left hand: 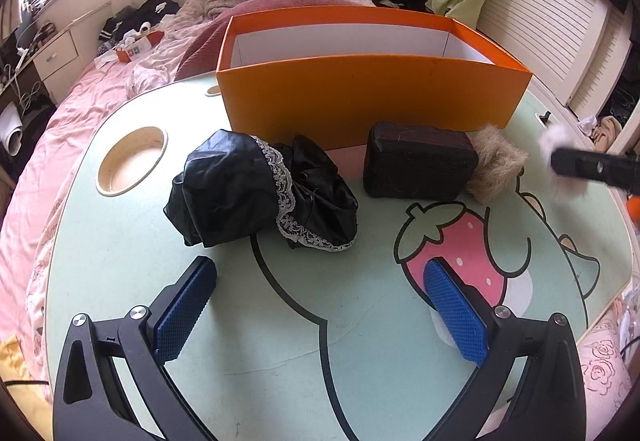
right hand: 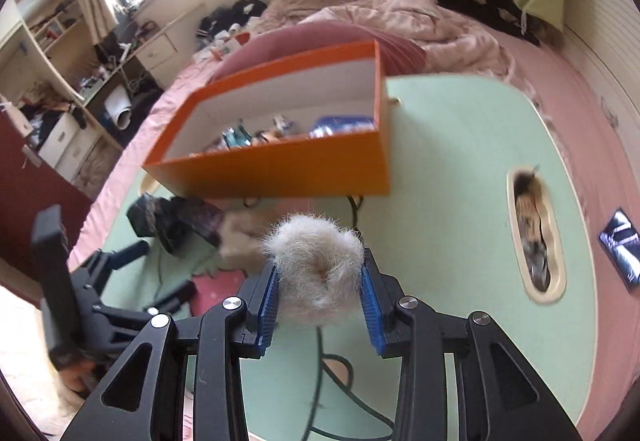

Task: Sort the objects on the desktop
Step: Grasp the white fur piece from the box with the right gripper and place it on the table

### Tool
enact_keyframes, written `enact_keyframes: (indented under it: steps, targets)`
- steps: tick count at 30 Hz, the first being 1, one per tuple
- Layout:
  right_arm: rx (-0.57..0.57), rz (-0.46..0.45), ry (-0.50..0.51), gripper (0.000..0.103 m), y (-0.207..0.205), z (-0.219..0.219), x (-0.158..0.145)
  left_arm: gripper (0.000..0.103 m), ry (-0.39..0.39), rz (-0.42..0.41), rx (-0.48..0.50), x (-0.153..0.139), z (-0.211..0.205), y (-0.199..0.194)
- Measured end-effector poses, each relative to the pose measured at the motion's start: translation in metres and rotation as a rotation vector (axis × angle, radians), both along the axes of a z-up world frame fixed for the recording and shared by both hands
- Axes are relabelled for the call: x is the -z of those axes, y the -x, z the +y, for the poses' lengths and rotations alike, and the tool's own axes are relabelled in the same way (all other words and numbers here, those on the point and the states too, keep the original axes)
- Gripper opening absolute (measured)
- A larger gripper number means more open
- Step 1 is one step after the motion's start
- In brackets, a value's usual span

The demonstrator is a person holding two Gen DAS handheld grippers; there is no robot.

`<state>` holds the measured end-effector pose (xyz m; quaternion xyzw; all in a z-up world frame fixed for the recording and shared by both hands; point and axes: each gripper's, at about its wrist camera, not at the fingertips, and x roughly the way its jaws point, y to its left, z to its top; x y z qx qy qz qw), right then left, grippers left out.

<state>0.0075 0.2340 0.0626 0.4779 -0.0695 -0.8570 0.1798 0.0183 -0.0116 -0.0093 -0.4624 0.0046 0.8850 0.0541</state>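
Now | right gripper (right hand: 320, 277) clamps fur ball (right hand: 316, 261) | left gripper (left hand: 320, 305) spread

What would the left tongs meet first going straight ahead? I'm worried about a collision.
Probably the bare green tabletop; the left tongs tilt down at it, open and empty. Just beyond lies the black lace-trimmed cloth; depth is uncertain.

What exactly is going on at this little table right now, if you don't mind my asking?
A person is sorting items into the orange box. The right gripper has its jaws closed on a pale fluffy ball, held in front of the box. The left gripper hovers open over the table, where a black lace-trimmed cloth and a black case still wait.
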Motion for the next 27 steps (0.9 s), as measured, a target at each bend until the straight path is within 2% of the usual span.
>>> enact_keyframes:
  steps: [3, 7, 9, 11, 13, 17, 22, 25, 27]
  targets:
    - [0.018, 0.01, 0.008, 0.036, -0.005, 0.005, 0.009, 0.103, 0.0, 0.0, 0.0, 0.0, 0.0, 0.0]
    - [0.02, 0.032, -0.018, 0.044, -0.002, 0.001, 0.021, 0.103, 0.001, 0.0, 0.0, 0.0, 0.0, 0.0]
    - [0.023, 0.06, -0.001, 0.056, -0.003, -0.001, 0.021, 0.103, 0.001, 0.001, 0.0, 0.0, 0.0, 0.0]
    - [0.018, 0.087, 0.0, 0.082, -0.007, -0.006, 0.022, 0.103, 0.001, 0.0, -0.001, -0.001, 0.001, 0.0]
    - [0.015, 0.104, -0.027, 0.096, -0.01, -0.014, 0.024, 0.103, 0.002, 0.001, -0.001, -0.001, 0.0, -0.001]
    - [-0.007, 0.122, -0.105, 0.101, -0.013, -0.027, 0.027, 0.103, 0.002, 0.001, -0.001, 0.0, 0.001, -0.001]
    - [-0.017, 0.134, -0.128, 0.103, -0.013, -0.031, 0.031, 0.103, 0.003, 0.002, -0.002, -0.002, 0.003, -0.003]
    - [0.016, 0.129, -0.274, 0.103, -0.013, -0.04, 0.036, 0.103, 0.004, 0.002, -0.002, -0.002, 0.003, -0.003]
    - [0.018, 0.126, -0.299, 0.103, -0.013, -0.041, 0.038, 0.103, 0.003, 0.003, -0.003, -0.002, 0.003, -0.003]
